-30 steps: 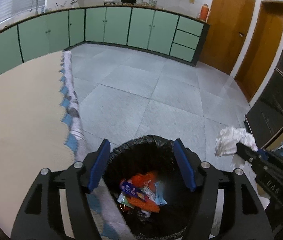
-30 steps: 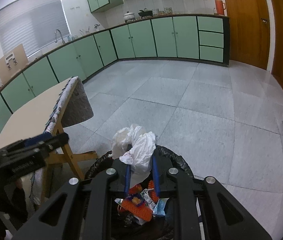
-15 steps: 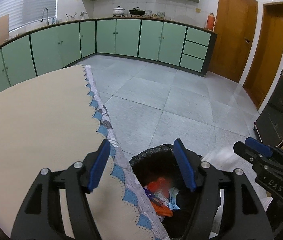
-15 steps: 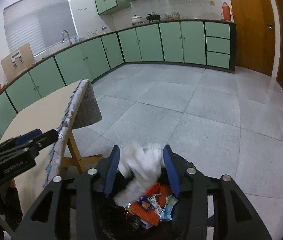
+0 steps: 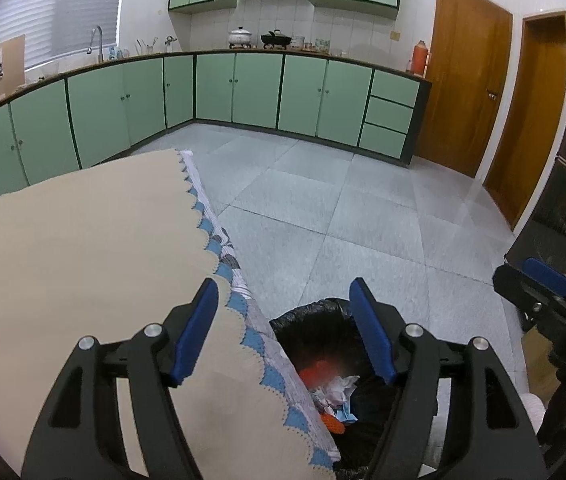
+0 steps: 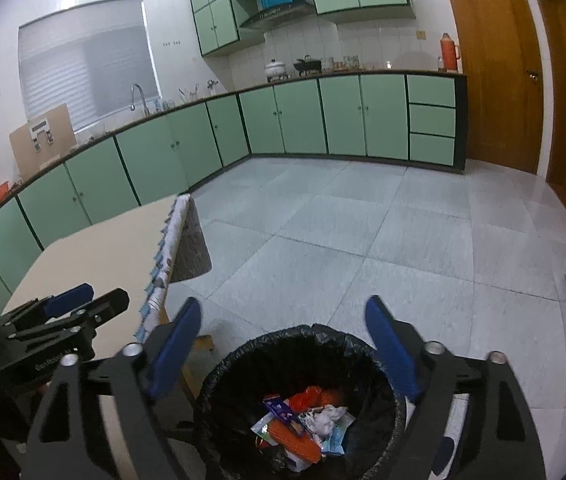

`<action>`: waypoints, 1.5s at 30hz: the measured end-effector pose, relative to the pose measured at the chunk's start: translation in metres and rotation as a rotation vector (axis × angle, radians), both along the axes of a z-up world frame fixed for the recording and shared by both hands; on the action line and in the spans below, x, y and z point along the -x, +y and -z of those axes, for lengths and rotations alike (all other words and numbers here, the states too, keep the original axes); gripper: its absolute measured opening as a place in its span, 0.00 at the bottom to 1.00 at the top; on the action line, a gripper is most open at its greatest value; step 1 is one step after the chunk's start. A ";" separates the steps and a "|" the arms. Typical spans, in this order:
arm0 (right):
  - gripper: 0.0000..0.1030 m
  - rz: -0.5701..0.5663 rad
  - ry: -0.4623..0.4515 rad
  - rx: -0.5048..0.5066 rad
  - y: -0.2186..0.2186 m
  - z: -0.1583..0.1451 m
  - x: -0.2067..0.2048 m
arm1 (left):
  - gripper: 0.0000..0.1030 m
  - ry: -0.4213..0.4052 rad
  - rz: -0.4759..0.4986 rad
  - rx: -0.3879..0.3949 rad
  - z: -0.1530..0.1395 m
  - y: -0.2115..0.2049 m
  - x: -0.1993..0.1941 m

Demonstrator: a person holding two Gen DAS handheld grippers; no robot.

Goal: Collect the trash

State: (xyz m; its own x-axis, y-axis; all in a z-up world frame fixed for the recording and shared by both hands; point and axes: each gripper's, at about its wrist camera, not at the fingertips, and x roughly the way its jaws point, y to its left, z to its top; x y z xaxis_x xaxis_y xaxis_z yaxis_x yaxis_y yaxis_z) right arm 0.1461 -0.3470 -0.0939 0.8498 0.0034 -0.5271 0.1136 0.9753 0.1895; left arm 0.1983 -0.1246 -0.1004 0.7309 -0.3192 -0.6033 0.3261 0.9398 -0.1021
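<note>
A bin lined with a black bag [image 6: 243, 364] stands on the floor beside the table, holding orange netting, wrappers and a crumpled white tissue [image 6: 329, 414]. My right gripper [image 6: 283, 308] hangs above the bin with its jaws opening wide and nothing between them. My left gripper [image 5: 283, 292] is over the table's edge, its jaws opening a little and also empty. In the left wrist view the bin [image 5: 311, 312] is partly hidden by the tablecloth, with the tissue [image 5: 337, 388] inside. Each gripper shows in the other's view: the right gripper [image 5: 543, 284], the left gripper [image 6: 83, 300].
A table with a beige cloth and blue scalloped trim [image 5: 83, 240] fills the left. Grey floor tiles [image 6: 363, 240] stretch to green cabinets [image 6: 283, 120]. Wooden doors [image 5: 463, 92] and a dark cabinet [image 5: 563, 208] stand on the right.
The right gripper opened and let go of the white tissue, which dropped into the bin. Both grippers rose, and the left one shifted over the table's edge.
</note>
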 end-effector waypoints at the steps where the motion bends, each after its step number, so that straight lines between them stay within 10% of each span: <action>1: 0.88 0.002 -0.008 -0.003 0.001 -0.005 0.003 | 0.66 -0.004 -0.002 0.001 -0.003 0.002 0.002; 45: 0.94 -0.166 -0.240 0.053 0.069 -0.109 0.103 | 0.91 -0.214 -0.038 0.062 -0.108 0.071 0.111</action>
State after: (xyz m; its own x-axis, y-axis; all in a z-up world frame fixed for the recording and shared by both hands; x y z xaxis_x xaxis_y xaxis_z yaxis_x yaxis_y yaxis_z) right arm 0.0431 -0.2782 0.0153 0.9404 0.1306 -0.3139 -0.0901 0.9860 0.1403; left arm 0.0871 -0.0533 0.0074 0.8523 -0.3209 -0.4130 0.3114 0.9458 -0.0921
